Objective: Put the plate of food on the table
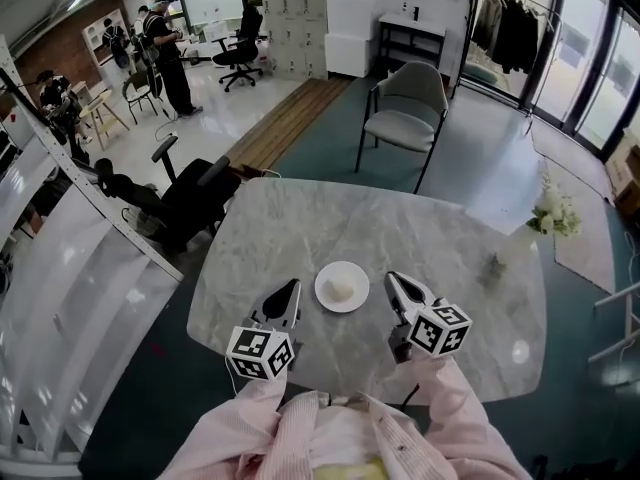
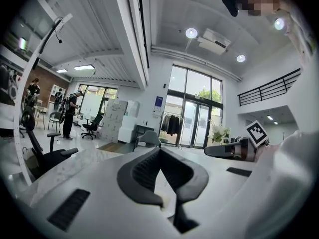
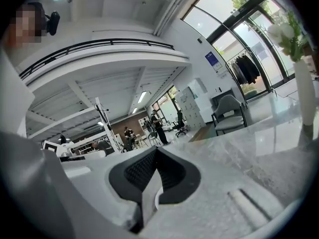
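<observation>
A white plate point(image 1: 326, 292) with a pale round piece of food point(image 1: 342, 287) sits on the grey marble table point(image 1: 300, 228), near its front middle. My left gripper point(image 1: 292, 285) lies just left of the plate, its jaws together with nothing between them. My right gripper point(image 1: 392, 279) lies just right of the plate and is shut too, holding nothing. Neither gripper touches the plate. In the left gripper view the closed jaws point(image 2: 159, 150) point across the tabletop, and the right gripper point(image 2: 232, 149) shows at the right. The right gripper view looks past its closed jaws point(image 3: 155, 150) along the table.
A vase of white flowers point(image 1: 549, 211) stands at the table's right side. A grey chair point(image 1: 405, 113) is behind the table and a black office chair point(image 1: 180, 203) at its left. White racking point(image 1: 60, 268) runs along the left. People point(image 1: 165, 53) stand far back.
</observation>
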Available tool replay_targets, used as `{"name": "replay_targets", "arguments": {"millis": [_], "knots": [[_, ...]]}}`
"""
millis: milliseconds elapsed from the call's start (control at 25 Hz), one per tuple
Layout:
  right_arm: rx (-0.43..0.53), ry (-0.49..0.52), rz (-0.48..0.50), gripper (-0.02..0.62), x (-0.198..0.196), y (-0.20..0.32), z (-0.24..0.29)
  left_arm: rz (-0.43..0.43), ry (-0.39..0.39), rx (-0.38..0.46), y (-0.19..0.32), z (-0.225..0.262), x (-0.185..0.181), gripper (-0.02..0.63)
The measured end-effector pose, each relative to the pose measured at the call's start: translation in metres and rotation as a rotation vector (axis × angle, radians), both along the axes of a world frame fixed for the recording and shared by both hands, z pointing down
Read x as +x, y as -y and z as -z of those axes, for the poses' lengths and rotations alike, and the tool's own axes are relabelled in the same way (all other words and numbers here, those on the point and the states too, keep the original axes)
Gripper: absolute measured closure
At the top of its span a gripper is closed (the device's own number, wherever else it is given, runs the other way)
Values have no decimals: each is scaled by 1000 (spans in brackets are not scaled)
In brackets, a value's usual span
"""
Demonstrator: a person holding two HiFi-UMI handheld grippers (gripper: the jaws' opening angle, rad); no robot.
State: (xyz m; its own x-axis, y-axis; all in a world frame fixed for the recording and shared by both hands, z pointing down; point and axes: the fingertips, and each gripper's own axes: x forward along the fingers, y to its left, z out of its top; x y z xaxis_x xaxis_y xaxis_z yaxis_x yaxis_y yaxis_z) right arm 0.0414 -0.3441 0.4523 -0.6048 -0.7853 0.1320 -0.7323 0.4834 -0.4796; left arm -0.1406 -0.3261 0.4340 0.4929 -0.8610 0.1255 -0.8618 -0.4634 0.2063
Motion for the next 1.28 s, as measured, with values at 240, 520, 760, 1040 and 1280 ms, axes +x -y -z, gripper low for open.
{"name": "replay_targets", "arguments": {"millis": [240, 520, 760, 1040, 1280], "knots": [[77, -21, 0, 591, 1, 0, 19, 24, 30, 51, 0, 16, -8, 614], [110, -38, -10, 591, 2, -1, 25, 39, 47, 71, -1, 21, -13, 615], [122, -40, -27, 591, 4, 0, 24, 44, 56, 73, 0, 19, -18, 614], [129, -37, -44, 591, 7, 1, 26, 51, 52, 70, 0, 19, -23, 614], [130, -34, -52, 591, 8, 1, 25, 58, 52, 58, -1, 16, -26, 615]]}}
